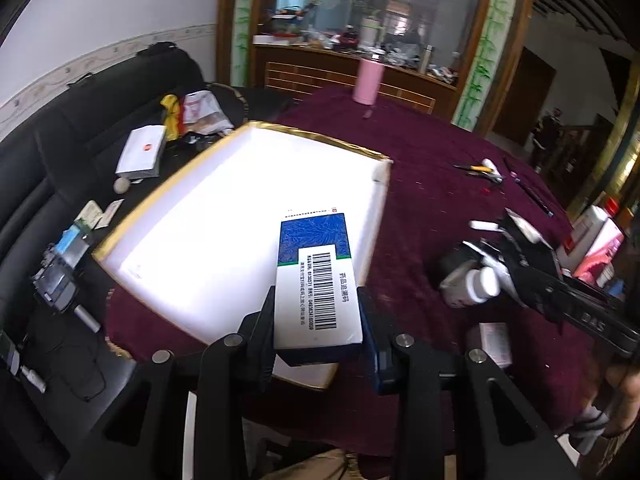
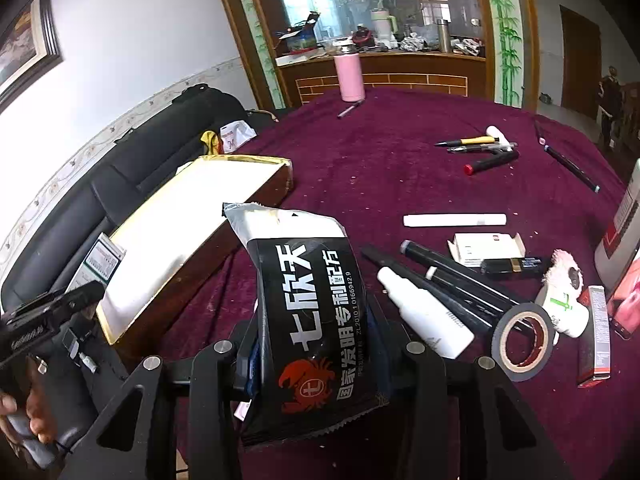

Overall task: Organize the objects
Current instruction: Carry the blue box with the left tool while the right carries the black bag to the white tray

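Your left gripper (image 1: 318, 320) has its fingers pinching a blue-and-white box (image 1: 316, 280), barcode side up, and you're holding it over the near edge of the white tray (image 1: 208, 216) with the gold rim. The tray sits on the maroon counter (image 1: 432, 216), its white floor bare where it shows. Off to the side, your right gripper (image 1: 520, 268) shows up low over the counter with something black and white in it, just above a white bottle (image 1: 480, 284).

Over on the right wrist view, your right gripper (image 2: 316, 344) has its fingers clamped on a black packet (image 2: 312, 312) with white lettering and a red crab, held upright above the counter. The tray (image 2: 168, 240) lies to its left, well clear of the packet. To the right you've got a white tube (image 2: 424, 312), black pens (image 2: 460, 280), a roll of black tape (image 2: 522, 340) and a white stick (image 2: 454, 220) scattered on the cloth. A pink flask (image 2: 349, 76) stands at the far edge.
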Available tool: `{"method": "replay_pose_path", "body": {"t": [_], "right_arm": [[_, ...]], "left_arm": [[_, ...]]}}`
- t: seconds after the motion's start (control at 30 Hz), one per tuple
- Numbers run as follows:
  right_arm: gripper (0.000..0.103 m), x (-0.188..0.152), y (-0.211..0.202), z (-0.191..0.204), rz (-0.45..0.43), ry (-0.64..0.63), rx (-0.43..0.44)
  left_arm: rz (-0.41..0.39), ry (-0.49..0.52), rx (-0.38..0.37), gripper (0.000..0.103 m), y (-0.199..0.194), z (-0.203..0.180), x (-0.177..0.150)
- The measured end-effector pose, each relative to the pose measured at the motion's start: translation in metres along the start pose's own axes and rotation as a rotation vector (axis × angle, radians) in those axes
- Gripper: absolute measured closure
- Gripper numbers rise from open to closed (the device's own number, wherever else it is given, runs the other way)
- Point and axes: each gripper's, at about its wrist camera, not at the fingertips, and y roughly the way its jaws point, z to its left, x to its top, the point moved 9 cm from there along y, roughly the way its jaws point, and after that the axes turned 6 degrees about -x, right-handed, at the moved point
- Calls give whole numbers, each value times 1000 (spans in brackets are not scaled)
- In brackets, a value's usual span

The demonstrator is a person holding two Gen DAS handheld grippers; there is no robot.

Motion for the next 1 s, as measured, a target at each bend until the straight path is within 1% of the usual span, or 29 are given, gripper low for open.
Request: {"method": "replay_pose_path", "body": {"t": [0.17,0.3,0.43,0.57,0.73,1.0], "right_arm": [[56,1,-1,9,-2,-21,11],[56,2,-1,14,-2,-31,15],[56,3,-1,21,-2,-44,18],[56,6,0,31,-2,-64,24],[56,10,4,49,-8,-93,40],[56,14,10,85,-3,-149,70]], "left_arm": [[-20,-37,47,69,-4,27,2],[-14,-53,69,69,-2,44,2],[-16,-54,88,69,-1,58,1],[-31,-42,109,69,-3,74,8],[-10,-25,85,68,5,91,17],[25,-40,75,68,19,114,19]]}}
